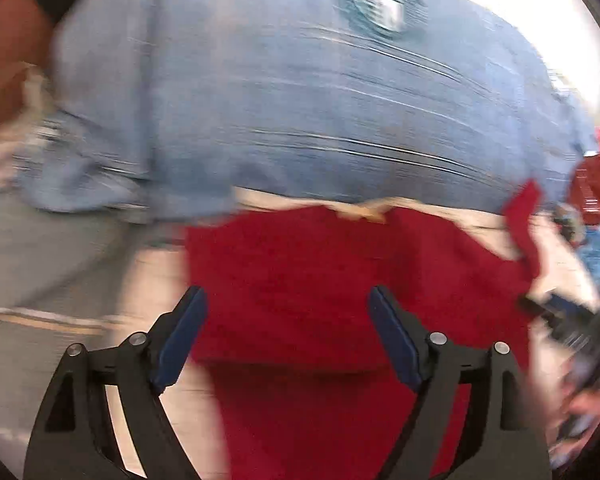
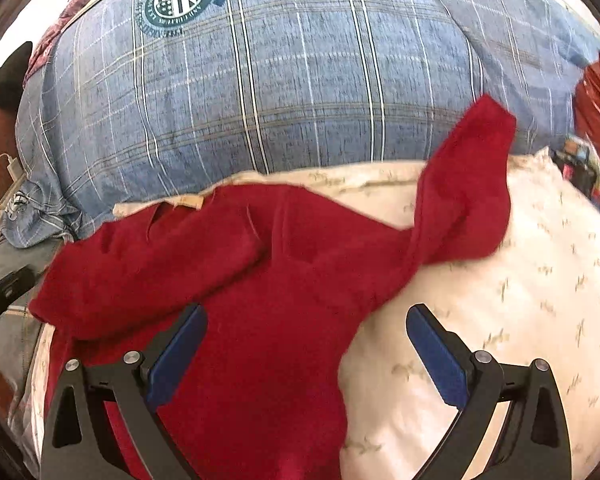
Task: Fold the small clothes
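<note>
A small dark red garment (image 2: 260,280) lies on a cream patterned cloth (image 2: 500,300). Its left sleeve is folded across the body and its right sleeve (image 2: 468,184) sticks up toward a blue plaid pillow. My right gripper (image 2: 306,320) is open just above the garment's lower body, holding nothing. In the blurred left wrist view the same red garment (image 1: 320,272) fills the middle. My left gripper (image 1: 288,300) is open over it, holding nothing. The right gripper (image 1: 560,320) shows as a blur at the right edge of that view.
A large blue plaid pillow (image 2: 280,80) with a round badge lies behind the garment. Red and coloured items (image 2: 596,112) sit at the far right. A white charger and cable (image 2: 12,168) lie at the far left.
</note>
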Available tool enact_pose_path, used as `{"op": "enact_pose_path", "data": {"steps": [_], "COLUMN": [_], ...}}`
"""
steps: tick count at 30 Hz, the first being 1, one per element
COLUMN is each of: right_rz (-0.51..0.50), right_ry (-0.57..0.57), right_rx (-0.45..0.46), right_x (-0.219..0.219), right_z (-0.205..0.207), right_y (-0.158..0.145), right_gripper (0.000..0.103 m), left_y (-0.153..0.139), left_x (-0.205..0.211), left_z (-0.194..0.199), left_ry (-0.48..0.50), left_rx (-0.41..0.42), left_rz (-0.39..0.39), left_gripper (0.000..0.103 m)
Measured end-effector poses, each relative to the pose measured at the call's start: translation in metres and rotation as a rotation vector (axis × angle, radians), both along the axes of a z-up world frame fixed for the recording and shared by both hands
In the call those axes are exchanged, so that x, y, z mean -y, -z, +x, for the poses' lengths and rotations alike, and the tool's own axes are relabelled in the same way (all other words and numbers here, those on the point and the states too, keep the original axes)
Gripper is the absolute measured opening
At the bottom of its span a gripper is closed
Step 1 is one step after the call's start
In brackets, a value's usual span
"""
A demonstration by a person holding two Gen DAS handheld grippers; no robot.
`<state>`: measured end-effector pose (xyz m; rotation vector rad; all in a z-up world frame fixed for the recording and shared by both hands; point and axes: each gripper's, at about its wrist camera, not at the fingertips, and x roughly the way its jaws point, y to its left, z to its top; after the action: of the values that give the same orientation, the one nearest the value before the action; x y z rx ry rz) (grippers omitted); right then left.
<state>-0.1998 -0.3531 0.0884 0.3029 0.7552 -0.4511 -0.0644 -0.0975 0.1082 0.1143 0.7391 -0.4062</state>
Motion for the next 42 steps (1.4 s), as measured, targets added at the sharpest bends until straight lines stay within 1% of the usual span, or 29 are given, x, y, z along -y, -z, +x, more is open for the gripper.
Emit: {"op": "enact_pose_path", "data": {"steps": [2,4,5,7,8,9,11,12,13,14,15,16,17,18,19,20,23,25,28,30,32,33,34,35,36,38,39,41,42], "right_rz": [0.001,-0.002,-0.01,-0.03,-0.045,-0.06,-0.076,-0.065,-0.039,0.007,0.014,-0.001,-0.036,-0.046,-0.037,-0.016,-0.048,-0.032,0.018,-0.011,0.006,0.022,0.035,0.059,0.072,0.071,0.057,0.028,0.002], "right_ry": [-0.03,-0.071,-0.092,-0.124,-0.135,-0.146,-0.155,-0.16,-0.168,-0.172,-0.157,-0.142,-0.139,-0.149,-0.175,-0.196,-0.184,-0.18,-0.159,-0.143,-0.15,-0.148,-0.139,-0.135,-0.137,-0.149,-0.168,-0.191,-0.179], "right_rx": [0.014,0.014,0.008,-0.018,-0.037,-0.058,-0.106,-0.12,-0.135,-0.151,-0.161,-0.158,-0.151,-0.152,-0.143,-0.132,-0.077,-0.041,-0.039,-0.06,-0.046,-0.05,-0.054,-0.053,-0.049,-0.07,-0.111,-0.191,-0.212], "right_x": [0.001,0.001,0.0,-0.001,-0.003,-0.003,0.0,0.002,0.005,0.009,0.012,0.012,0.01,0.008,0.007,0.007,0.009,0.014,0.024,0.023,0.023,0.023,0.025,0.027,0.028,0.025,0.021,0.016,0.014], "right_z": [0.012,0.03,0.041,0.064,0.077,0.089,0.112,0.118,0.127,0.136,0.139,0.14,0.139,0.137,0.134,0.129,0.1,0.082,0.078,0.082,0.082,0.084,0.084,0.086,0.087,0.094,0.103,0.118,0.119], "right_y": [-0.004,-0.006,-0.006,-0.005,-0.002,0.003,0.016,0.022,0.029,0.04,0.045,0.047,0.045,0.043,0.039,0.034,0.01,-0.001,-0.001,-0.002,-0.004,-0.005,-0.004,-0.001,0.001,0.01,0.02,0.039,0.044], "right_gripper": [0.099,0.099,0.099,0.098,0.098,0.097,0.092,0.084,0.074,0.071,0.064,0.053,0.047,0.019,0.002,0.002,0.002,0.002,0.002,0.002,0.005,0.011,0.034,0.048,0.068,0.068,0.066,0.051,0.04], "left_y": [0.007,0.022,0.03,0.043,0.047,0.052,0.061,0.063,0.064,0.066,0.067,0.069,0.07,0.071,0.071,0.071,0.072,0.071,0.074,0.075,0.076,0.076,0.076,0.076,0.077,0.077,0.077,0.078,0.078], "left_x": [-0.023,-0.039,-0.047,-0.054,-0.058,-0.058,-0.053,-0.052,-0.048,-0.045,-0.043,-0.042,-0.039,-0.039,-0.04,-0.041,-0.04,-0.04,-0.039,-0.038,-0.038,-0.038,-0.038,-0.038,-0.038,-0.038,-0.038,-0.037,-0.037], "left_z": [0.005,0.017,0.025,0.033,0.036,0.04,0.045,0.047,0.044,0.044,0.042,0.042,0.041,0.041,0.039,0.038,0.04,0.039,0.039,0.038,0.038,0.038,0.039,0.039,0.039,0.038,0.038,0.038,0.038], "left_ry": [-0.075,-0.133,-0.158,-0.17,-0.172,-0.173,-0.159,-0.157,-0.155,-0.148,-0.143,-0.137,-0.133,-0.132,-0.13,-0.129,-0.128,-0.126,-0.129,-0.126,-0.126,-0.125,-0.124,-0.124,-0.125,-0.125,-0.124,-0.123,-0.122], "left_rx": [0.03,0.009,-0.02,-0.06,-0.077,-0.1,-0.13,-0.133,-0.13,-0.126,-0.124,-0.121,-0.116,-0.111,-0.107,-0.105,-0.105,-0.103,-0.113,-0.113,-0.108,-0.11,-0.113,-0.114,-0.115,-0.115,-0.114,-0.113,-0.113], "left_rz": [0.049,0.075,0.067,-0.001,-0.021,-0.033,-0.038,-0.031,-0.023,-0.007,0.006,0.022,0.038,0.044,0.047,0.047,0.045,0.039,0.039,0.046,0.049,0.049,0.048,0.047,0.046,0.045,0.048,0.052,0.053], "left_gripper": [0.083,0.083,0.083,0.083,0.083,0.083,0.083,0.083,0.083,0.083,0.083,0.083,0.083,0.083,0.083,0.083,0.083,0.083,0.083,0.083,0.083,0.083,0.083,0.083,0.083,0.083,0.083,0.084,0.084]}}
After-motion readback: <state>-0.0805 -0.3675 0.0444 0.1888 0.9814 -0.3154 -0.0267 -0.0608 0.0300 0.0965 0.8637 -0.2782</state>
